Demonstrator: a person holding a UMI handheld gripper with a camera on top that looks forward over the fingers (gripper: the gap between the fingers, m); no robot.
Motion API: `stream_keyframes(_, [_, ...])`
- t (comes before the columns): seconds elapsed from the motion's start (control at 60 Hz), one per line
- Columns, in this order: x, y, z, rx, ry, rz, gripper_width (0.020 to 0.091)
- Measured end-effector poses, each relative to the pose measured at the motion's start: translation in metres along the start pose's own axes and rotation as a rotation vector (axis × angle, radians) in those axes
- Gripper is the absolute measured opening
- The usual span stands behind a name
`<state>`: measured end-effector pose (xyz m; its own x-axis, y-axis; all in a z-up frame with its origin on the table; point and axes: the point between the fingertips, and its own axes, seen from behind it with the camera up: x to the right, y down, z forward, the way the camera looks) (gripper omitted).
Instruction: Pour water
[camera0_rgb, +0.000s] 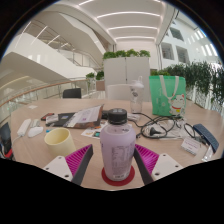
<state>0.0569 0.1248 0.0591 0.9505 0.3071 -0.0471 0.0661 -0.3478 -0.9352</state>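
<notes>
A clear plastic water bottle (117, 143) with a dark cap and a pale label stands upright on a red round coaster (118, 178) on the wooden table (170, 150). My gripper (117, 162) is open, with the bottle standing between the fingers. The pink pads (83, 160) flank it with a small gap on each side. A yellow cup (60, 140) sits to the left of the bottle, beyond the left finger. A clear glass (137, 98) stands further back, behind the bottle.
Papers and a box (80, 117) lie at the back left. Black cables and glasses (160, 128) lie to the right, with a dark flat object (206, 135) beyond them. A green bag (167, 95) and white planters (125, 68) stand at the far edge.
</notes>
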Motion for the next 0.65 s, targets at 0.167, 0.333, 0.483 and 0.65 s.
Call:
stream_keyframes(0.167, [-0.015, 0.002, -0.058, -0.032, 0.087, -0.001, 0.0838])
stream_keyframes(0.333, [-0.058, -0.001, -0.149, -0.039, 0.181, 0.04, 0.0835])
stream_keyframes(0.483, [-0.107, -0.007, -0.229, -0.044, 0.257, 0.067, 0.0841])
stream_keyframes(0.65, [-0.153, -0.014, -0.294, -0.042, 0.282, 0.106, 0.0841])
